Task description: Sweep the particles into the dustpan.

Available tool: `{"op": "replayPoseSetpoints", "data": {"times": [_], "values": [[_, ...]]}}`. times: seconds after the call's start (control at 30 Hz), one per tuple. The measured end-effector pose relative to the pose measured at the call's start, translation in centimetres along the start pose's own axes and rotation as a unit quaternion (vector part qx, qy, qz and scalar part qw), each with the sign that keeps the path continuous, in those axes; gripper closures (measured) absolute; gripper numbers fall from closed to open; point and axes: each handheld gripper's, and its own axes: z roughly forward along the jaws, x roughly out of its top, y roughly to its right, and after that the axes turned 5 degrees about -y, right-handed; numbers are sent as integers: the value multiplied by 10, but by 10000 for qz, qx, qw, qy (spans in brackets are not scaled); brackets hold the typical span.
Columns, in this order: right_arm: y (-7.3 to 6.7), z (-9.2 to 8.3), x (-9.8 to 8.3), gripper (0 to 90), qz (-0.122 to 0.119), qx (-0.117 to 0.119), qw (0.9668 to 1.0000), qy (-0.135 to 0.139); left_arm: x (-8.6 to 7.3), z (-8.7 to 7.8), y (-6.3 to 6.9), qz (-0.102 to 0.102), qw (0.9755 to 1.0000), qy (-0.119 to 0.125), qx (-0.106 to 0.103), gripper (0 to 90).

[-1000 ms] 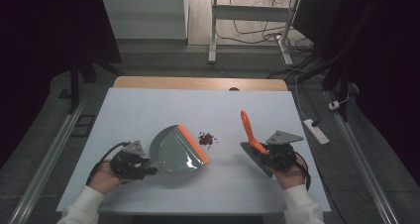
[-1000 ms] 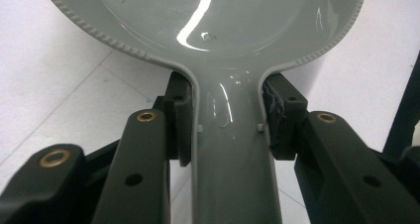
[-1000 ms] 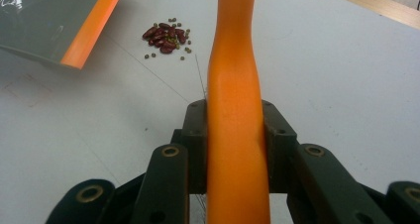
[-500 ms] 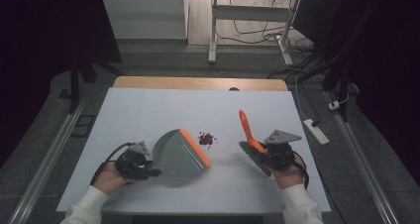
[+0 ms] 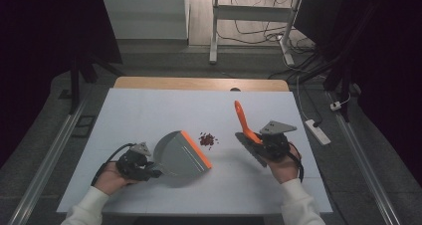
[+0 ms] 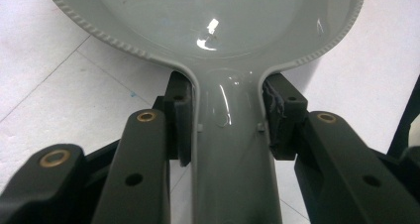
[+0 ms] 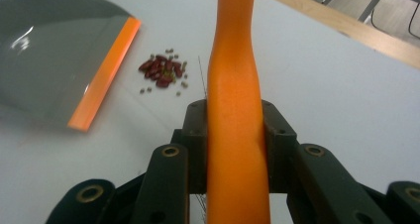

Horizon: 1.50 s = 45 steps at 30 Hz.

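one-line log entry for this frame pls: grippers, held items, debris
left gripper: shut on dustpan handle | right gripper: shut on orange brush | beans: on table between dustpan's orange lip and brush, unswept

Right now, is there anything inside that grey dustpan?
Nothing: the dustpan looks bare and glossy in the high view and the left gripper view. The beans lie on the table beyond its orange lip.

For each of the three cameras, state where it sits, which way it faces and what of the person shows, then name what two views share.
High view: fixed above the person's side, facing forward and down on the table; both forearms, left gripper and right gripper show.
Left gripper view: rides the left gripper, looking along its jaws, closed on the dustpan handle.
Right gripper view: rides the right gripper, looking along the brush handle toward the beans.
Shared: high and right gripper views both show dustpan and beans.
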Motion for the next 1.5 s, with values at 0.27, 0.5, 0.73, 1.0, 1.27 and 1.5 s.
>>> {"op": "replayPoseSetpoints", "data": {"times": [0.27,0.5,0.73,1.0,1.27,1.5], "values": [[0,15,28,702,-97,26,9999,67,2,2,-3,11,10000,17,-95,618],[1,33,45,702,-66,33,10000,6,0,-2,-6,-11,9999,129,-103,617],[-1,59,58,702,-193,-2,9996,-188,1,0,-5,46,9998,64,-158,617],[-2,85,60,702,-297,60,9986,-433,3,3,-1,46,9999,15,-93,617],[-4,103,63,702,-421,43,9974,-591,5,2,-2,-14,9999,72,-131,617],[-6,117,70,702,-513,50,9964,-672,6,4,-2,0,9999,18,-136,617]]}}
